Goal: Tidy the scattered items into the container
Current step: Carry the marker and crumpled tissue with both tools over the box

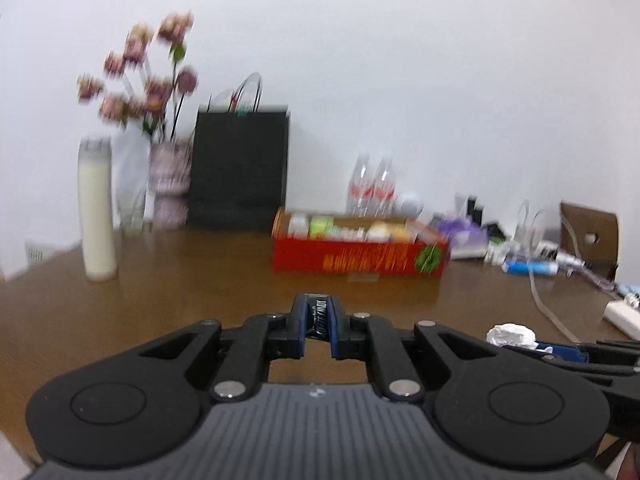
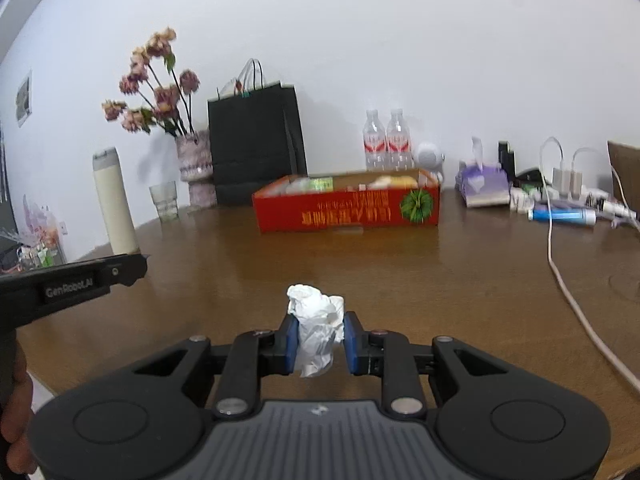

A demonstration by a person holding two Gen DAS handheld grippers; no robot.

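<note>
Nearest the right wrist camera, the right gripper (image 2: 320,340) pinches a crumpled white tissue (image 2: 316,328) between its blue pads (image 2: 291,344); the wad stands upright in the grip and pokes out above the fingertips. The left gripper (image 1: 319,324) is clamped almost fully closed on a thin, flat dark wrapper (image 1: 320,318) with pale lettering, held edge-on between its pads; what the wrapper is exactly cannot be read.

Both tools hang over a bare stretch of the brown table (image 2: 460,280). The red box (image 2: 348,208), the container for the task, lies straight ahead of both, well apart from the fingertips, with its long side turned across the line of approach and its near wall facing the cameras. It already holds several small packets.

In the right view the left gripper's body comes in from the left edge, beside the right one; in the left view the tissue (image 1: 512,334) shows low on the right. The two hands ride side by side. From the right camera the box sits nearly dead centre, so the right hand looks to have the straighter run; neither seems clearly nearer.

My reading: the next move is a forward carry over the near wall, high enough that tissue and wrapper clear the rim.
</note>
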